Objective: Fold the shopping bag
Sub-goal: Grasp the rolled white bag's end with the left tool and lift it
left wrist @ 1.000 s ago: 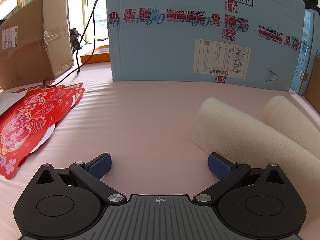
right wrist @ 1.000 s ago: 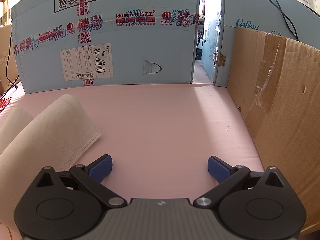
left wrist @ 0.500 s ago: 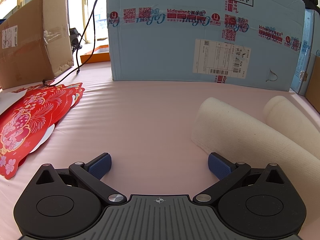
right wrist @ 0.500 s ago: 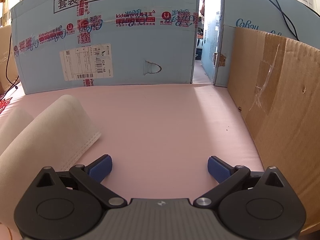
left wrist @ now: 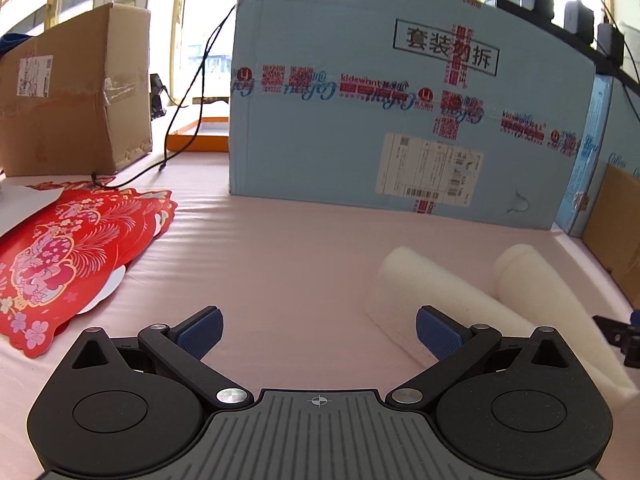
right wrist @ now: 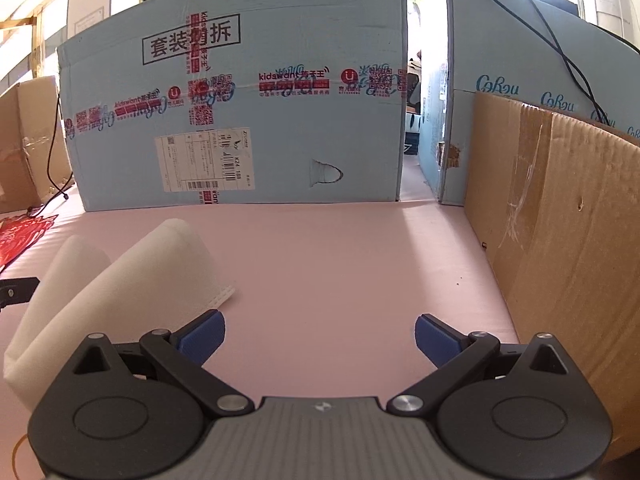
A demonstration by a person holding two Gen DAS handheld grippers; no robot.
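The white fabric shopping bag (left wrist: 460, 304) lies folded over in two puffy humps on the pink tabletop, to the right in the left wrist view and to the left in the right wrist view (right wrist: 132, 276). My left gripper (left wrist: 318, 330) is open just left of the bag, its right blue pad close to the bag's edge, nothing between the fingers. My right gripper (right wrist: 318, 334) is open too, right of the bag, its left pad near the bag's stitched hem. A dark part of the right gripper (left wrist: 620, 332) shows at the frame's edge in the left view.
A large light-blue carton (left wrist: 400, 120) stands across the back. A brown cardboard box (right wrist: 560, 248) walls the right side, another brown box (left wrist: 72, 100) sits back left. Red paper cutouts (left wrist: 60, 252) lie on the left with a black cable (left wrist: 176, 112) behind them.
Both views sit slightly higher and farther back from the bag than a second ago; each gripper's edge now shows in the other's view. Both stay open and the bag has not moved.
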